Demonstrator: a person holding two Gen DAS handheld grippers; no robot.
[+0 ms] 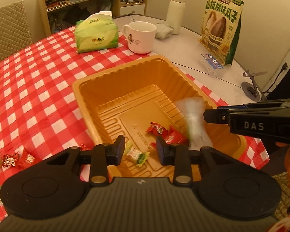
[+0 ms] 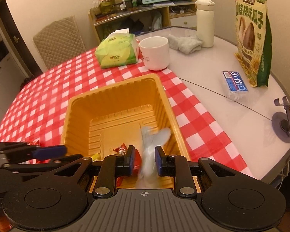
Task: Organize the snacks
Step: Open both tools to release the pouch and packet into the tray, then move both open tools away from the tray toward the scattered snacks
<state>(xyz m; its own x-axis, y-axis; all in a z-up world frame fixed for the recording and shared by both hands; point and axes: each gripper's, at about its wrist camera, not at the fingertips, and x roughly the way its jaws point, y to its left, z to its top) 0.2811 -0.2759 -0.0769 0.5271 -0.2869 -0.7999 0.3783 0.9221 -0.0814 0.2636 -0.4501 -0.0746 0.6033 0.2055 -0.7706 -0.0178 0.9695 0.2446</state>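
Right gripper (image 2: 144, 161): over tray (image 2: 114, 104), jaws apart, blurred white packet (image 2: 150, 152) between.
Left gripper (image 1: 140, 149): low, jaws apart, empty.
Writing: "DAS".

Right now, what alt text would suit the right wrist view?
The right gripper, open, hangs over a gold tray as a blurred clear packet drops among red candies. A mug and tissue pack stand behind on a checked cloth.

Warm dim indoor light; fisheye bending at edges; pale wrapper (image 2: 151, 150) motion-blurred; soft shadows.
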